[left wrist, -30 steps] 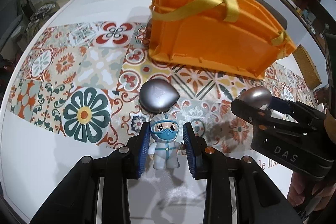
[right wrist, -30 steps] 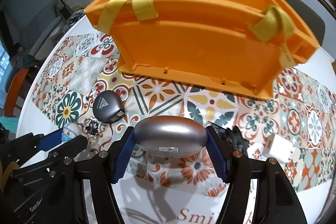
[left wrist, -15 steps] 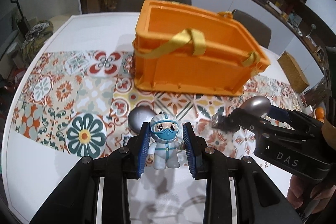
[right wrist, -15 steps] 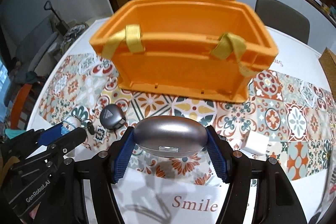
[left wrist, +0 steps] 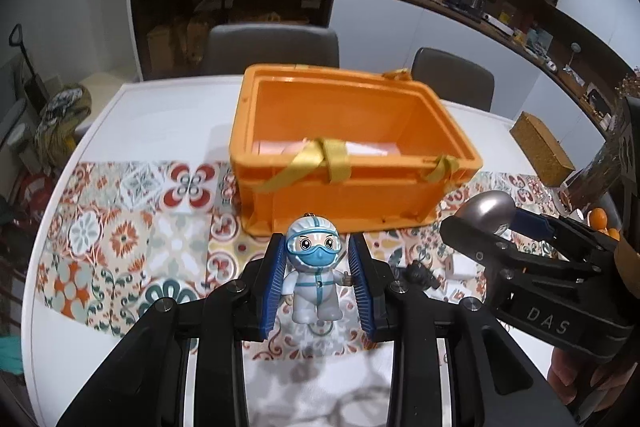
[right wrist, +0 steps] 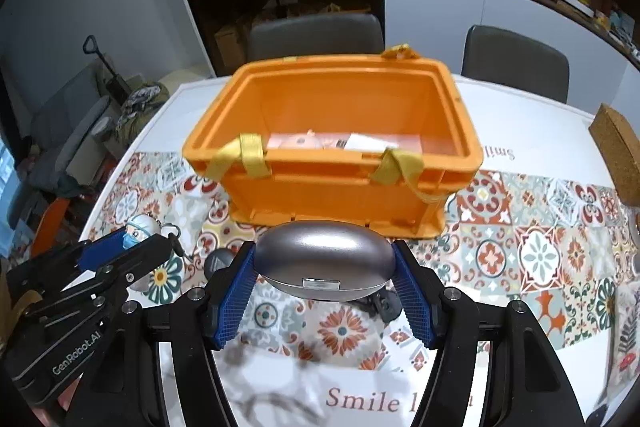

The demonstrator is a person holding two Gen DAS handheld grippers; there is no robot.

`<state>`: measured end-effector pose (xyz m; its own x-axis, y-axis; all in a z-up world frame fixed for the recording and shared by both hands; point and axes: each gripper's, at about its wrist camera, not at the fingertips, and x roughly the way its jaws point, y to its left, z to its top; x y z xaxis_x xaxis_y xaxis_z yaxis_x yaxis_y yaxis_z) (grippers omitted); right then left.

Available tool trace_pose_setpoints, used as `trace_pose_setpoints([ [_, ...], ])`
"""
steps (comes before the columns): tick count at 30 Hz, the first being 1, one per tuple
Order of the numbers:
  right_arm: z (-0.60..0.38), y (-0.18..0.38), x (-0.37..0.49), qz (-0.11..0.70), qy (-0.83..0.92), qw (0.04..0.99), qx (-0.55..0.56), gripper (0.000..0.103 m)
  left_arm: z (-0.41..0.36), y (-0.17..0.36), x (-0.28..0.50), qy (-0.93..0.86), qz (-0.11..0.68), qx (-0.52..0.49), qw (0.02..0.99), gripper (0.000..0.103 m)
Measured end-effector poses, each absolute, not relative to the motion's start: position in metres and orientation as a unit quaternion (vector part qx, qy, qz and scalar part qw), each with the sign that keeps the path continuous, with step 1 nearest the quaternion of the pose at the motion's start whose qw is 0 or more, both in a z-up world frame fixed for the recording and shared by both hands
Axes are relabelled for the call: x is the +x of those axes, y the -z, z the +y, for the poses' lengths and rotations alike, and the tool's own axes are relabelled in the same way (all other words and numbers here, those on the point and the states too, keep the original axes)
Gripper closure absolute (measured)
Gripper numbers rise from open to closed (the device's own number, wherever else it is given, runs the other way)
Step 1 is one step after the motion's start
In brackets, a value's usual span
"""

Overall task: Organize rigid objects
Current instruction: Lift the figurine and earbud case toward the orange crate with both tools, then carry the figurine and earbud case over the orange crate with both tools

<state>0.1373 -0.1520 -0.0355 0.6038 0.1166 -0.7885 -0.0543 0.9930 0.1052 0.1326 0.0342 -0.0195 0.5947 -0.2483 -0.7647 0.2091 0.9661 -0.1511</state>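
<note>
1. The orange crate (right wrist: 336,163) (yellow straps over its near rim) stands on the counter (left wrist: 160,107) at 12 o'clock, holding flat pale packets (right wrist: 344,141).
2. Left tongs (left wrist: 318,279) grip a masked figurine (left wrist: 314,267) above the counter.
3. Right tongs (right wrist: 326,291) clamp a grey oval case (right wrist: 326,261), short of the crate.

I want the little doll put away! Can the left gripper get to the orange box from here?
Probably yes. The left gripper holds the doll above the table, and the box sits open-topped straight ahead, with nothing between them.
</note>
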Motion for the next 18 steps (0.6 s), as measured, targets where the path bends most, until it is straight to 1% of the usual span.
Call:
trace_pose_setpoints([
  [18,-0.166,-0.012,0.165,0.409,-0.031,0.911,0.043,0.037,0.017,-0.024,0.175,0.152,0.4,-0.008,0.904,0.071],
])
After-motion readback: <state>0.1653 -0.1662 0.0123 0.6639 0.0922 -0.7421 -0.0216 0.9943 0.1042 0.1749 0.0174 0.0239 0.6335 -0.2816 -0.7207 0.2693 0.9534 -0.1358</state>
